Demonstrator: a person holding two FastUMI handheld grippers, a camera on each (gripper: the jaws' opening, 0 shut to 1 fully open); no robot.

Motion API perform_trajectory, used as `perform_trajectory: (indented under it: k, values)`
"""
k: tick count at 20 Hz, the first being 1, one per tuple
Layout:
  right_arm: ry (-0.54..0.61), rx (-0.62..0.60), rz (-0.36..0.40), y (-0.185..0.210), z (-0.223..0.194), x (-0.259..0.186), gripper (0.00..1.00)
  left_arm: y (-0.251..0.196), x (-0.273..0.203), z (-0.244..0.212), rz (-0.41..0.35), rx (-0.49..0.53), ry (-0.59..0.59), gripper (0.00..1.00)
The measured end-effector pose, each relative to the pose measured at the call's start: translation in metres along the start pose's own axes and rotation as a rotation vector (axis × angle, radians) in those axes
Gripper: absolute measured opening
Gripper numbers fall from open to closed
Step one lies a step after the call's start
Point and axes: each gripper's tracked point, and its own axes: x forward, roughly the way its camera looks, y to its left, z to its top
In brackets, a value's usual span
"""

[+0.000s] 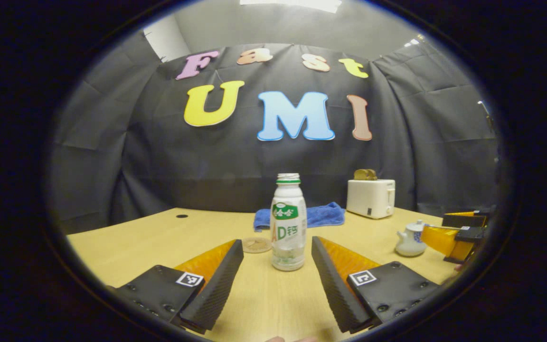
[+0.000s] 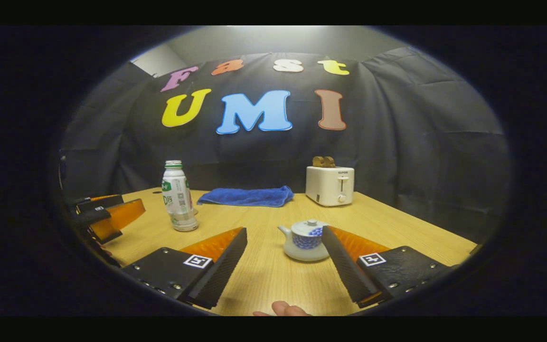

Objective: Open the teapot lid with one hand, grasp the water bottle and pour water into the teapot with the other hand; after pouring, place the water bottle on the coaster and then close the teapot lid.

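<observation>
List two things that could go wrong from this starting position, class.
1. The water bottle is tall, narrow and uncapped; a finger of the open left tool nudging it could tip it and spill.
2. The teapot lid knob is small; the open right tool could slip off it.

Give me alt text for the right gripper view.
The open right gripper faces a lidded teapot on the wooden table. Farther off stand a water bottle, blue towel and toaster.
</observation>
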Motion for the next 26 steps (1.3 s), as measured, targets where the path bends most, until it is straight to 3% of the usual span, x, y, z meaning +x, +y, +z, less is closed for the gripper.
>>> perform_trajectory:
  k: [6,9,11,12,14,18,19,20,21,22,23,24,26]
  values:
    - [-0.034,0.005,-0.043,-0.004,0.008,0.006,0.96,-0.003,0.004,0.000,-0.009,0.001,-0.005,1.00]
    - [-0.033,0.002,-0.005,0.004,0.008,0.004,0.96,-0.012,0.005,0.000,-0.061,0.000,-0.002,1.00]
    - [0.023,-0.020,-0.006,-0.002,0.003,0.012,0.96,0.000,0.008,0.005,-0.021,-0.010,-0.021,0.96]
    - [0.013,0.000,-0.004,-0.009,0.016,0.014,0.96,0.006,0.011,0.024,-0.021,-0.038,-0.053,1.00]
    - [0.021,0.018,-0.037,-0.023,0.025,0.034,0.96,0.011,0.026,0.038,-0.030,-0.061,-0.068,1.00]
    - [0.080,0.011,-0.079,-0.037,0.014,0.065,0.95,0.015,0.058,0.022,-0.037,-0.031,0.006,1.00]
    - [0.087,-0.002,-0.093,-0.041,0.013,0.072,0.90,0.017,0.063,0.026,-0.041,-0.035,0.001,1.00]
    - [0.106,-0.010,-0.111,-0.044,0.007,0.075,0.82,0.020,0.068,0.026,-0.040,-0.030,0.003,0.89]
    - [0.127,-0.012,-0.123,-0.048,0.002,0.078,0.75,0.021,0.070,0.023,-0.040,-0.026,0.008,0.96]
    - [0.141,0.003,-0.109,-0.046,-0.001,0.078,0.34,0.023,0.072,0.022,-0.039,-0.024,0.013,0.96]
    - [0.131,0.015,-0.113,-0.046,-0.001,0.079,0.23,0.026,0.074,0.020,-0.037,-0.027,0.017,0.89]
    - [0.141,0.007,-0.116,-0.045,-0.005,0.080,0.23,0.027,0.075,0.019,-0.035,-0.033,0.024,1.00]
    - [0.128,-0.016,-0.113,-0.041,-0.007,0.082,0.23,0.031,0.077,0.013,-0.035,-0.048,0.040,1.00]
